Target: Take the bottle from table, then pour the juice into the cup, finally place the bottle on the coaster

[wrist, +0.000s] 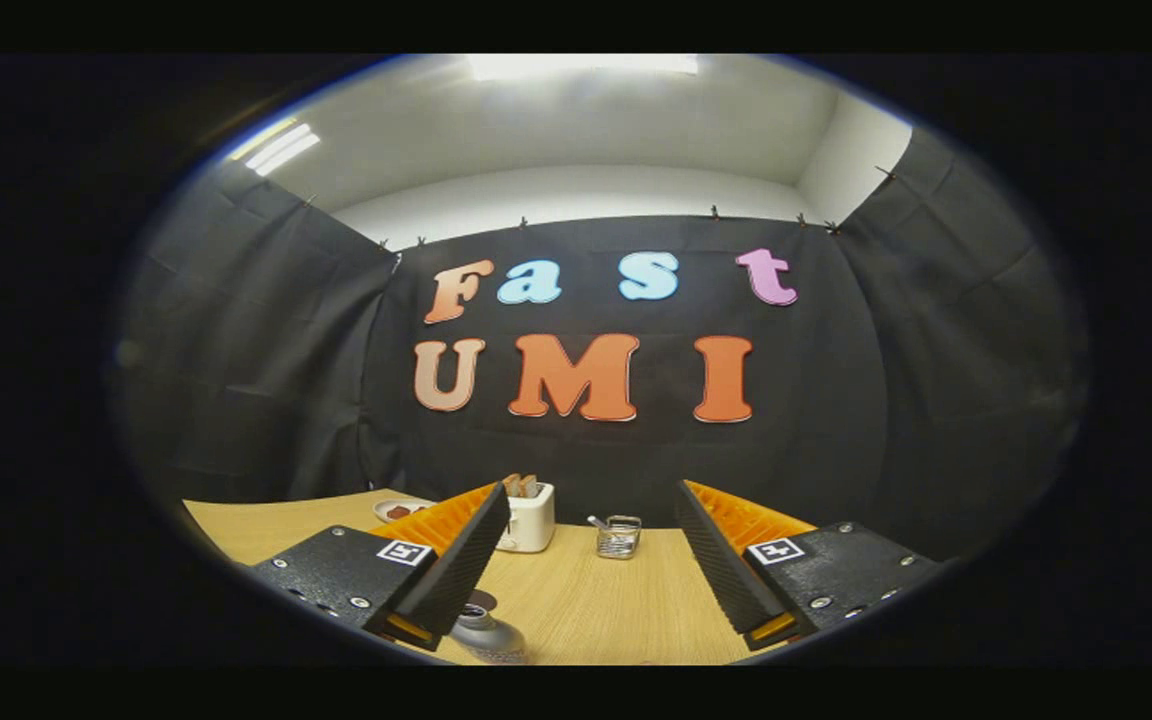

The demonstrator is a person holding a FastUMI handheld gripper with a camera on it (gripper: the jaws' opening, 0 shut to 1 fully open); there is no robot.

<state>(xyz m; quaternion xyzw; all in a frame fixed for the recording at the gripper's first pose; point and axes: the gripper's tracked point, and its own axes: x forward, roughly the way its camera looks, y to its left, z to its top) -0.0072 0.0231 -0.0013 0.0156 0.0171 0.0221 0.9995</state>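
gripper [591, 560]: fingers wide apart, holding nothing
bottle [488, 636]: upright, low and near, just inside the left finger

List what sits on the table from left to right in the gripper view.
Plate → bottle → toaster → wire basket. The gripper is open, its fingers wide apart above the table.

— What's in front of my claw [591, 575]?

— My fingers stand wide apart, gripping nothing. A bottle [489, 636] sits low by my left finger [456, 570]. Beyond them on the wooden table [576, 600]: a toaster [528, 516], a small wire basket [619, 536], a plate [400, 510].
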